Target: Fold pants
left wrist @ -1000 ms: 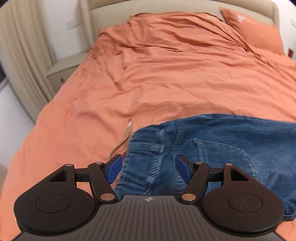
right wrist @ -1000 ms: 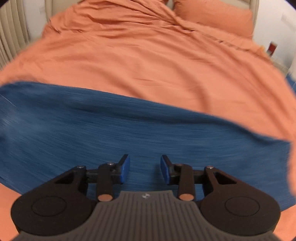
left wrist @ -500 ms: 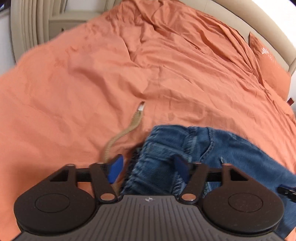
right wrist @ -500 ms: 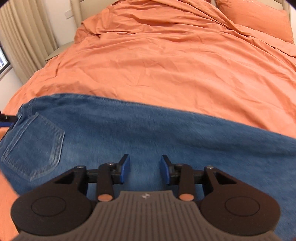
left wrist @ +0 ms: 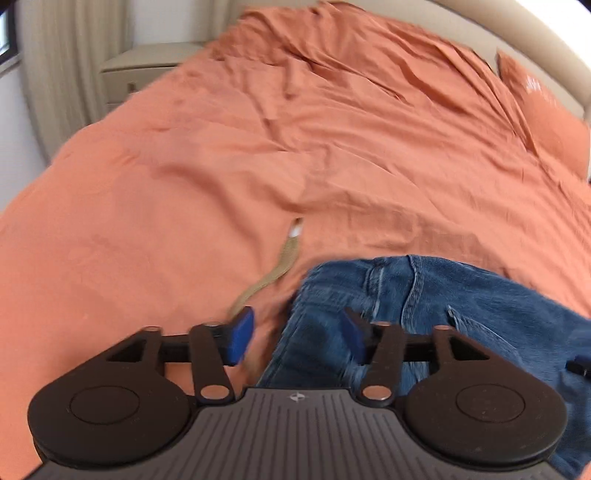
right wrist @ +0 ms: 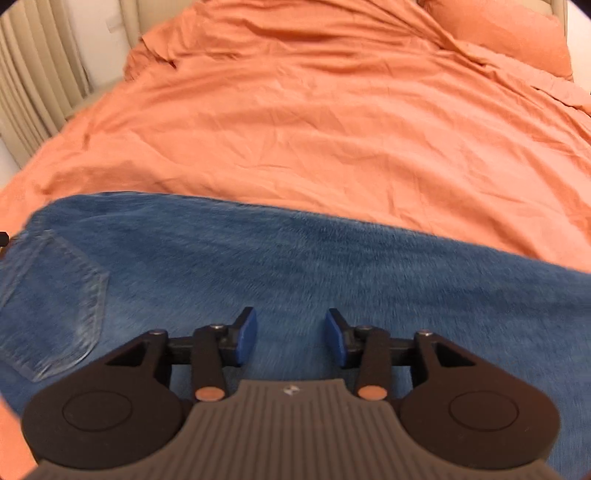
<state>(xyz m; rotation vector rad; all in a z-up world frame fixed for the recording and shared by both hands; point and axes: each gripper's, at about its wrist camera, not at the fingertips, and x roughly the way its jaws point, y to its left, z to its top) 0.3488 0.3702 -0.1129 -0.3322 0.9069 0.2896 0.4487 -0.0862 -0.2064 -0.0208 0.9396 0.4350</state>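
A: Left wrist view: the left gripper (left wrist: 297, 338) has just been opening, its jaws apart over the waistband corner of the jeans (left wrist: 424, 295), its pads not pressing the denim. A tan drawstring (left wrist: 284, 258) trails onto the orange bedspread (left wrist: 221, 166).

B: And the other?

A: The right gripper (right wrist: 291, 341) has just been opening too (nothing clamped), jaws apart above the leg of the jeans (right wrist: 295, 258), which lie flat across the near bed, back pocket (right wrist: 55, 306) up.

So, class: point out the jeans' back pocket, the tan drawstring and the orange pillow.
back pocket (right wrist: 55, 302), right wrist view, middle of the patch.
tan drawstring (left wrist: 286, 258), left wrist view, upper stretch.
orange pillow (right wrist: 502, 27), right wrist view, its face.
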